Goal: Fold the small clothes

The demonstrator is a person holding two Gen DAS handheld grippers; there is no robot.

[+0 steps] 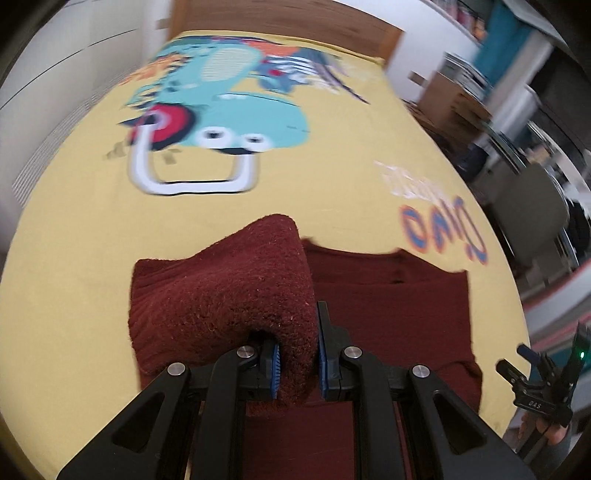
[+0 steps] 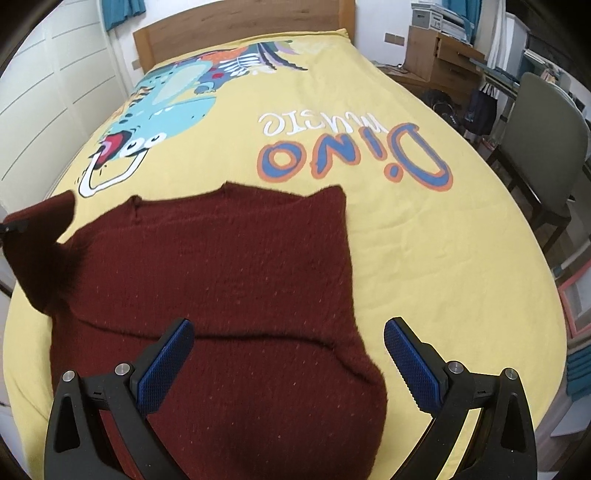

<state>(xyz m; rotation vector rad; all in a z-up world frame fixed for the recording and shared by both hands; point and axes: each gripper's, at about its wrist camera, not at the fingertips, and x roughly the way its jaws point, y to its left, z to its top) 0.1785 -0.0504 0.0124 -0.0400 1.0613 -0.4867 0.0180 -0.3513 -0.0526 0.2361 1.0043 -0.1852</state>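
A dark red knitted sweater [image 2: 221, 280] lies flat on the yellow bed cover. My left gripper [image 1: 298, 362] is shut on a fold of the sweater [image 1: 236, 295], its left part, and holds it lifted above the rest; the raised part shows at the left edge of the right wrist view [image 2: 40, 251]. My right gripper [image 2: 288, 362] is open and empty, hovering over the sweater's near right edge. It also shows at the right edge of the left wrist view [image 1: 546, 384].
The bed cover [image 2: 424, 258] is yellow with a dinosaur print and "Dino music" lettering. A wooden headboard [image 2: 240, 26] stands at the far end. A grey chair [image 2: 539, 147] and a desk with boxes [image 2: 439, 51] stand right of the bed. White wardrobe doors [image 2: 48, 74] are on the left.
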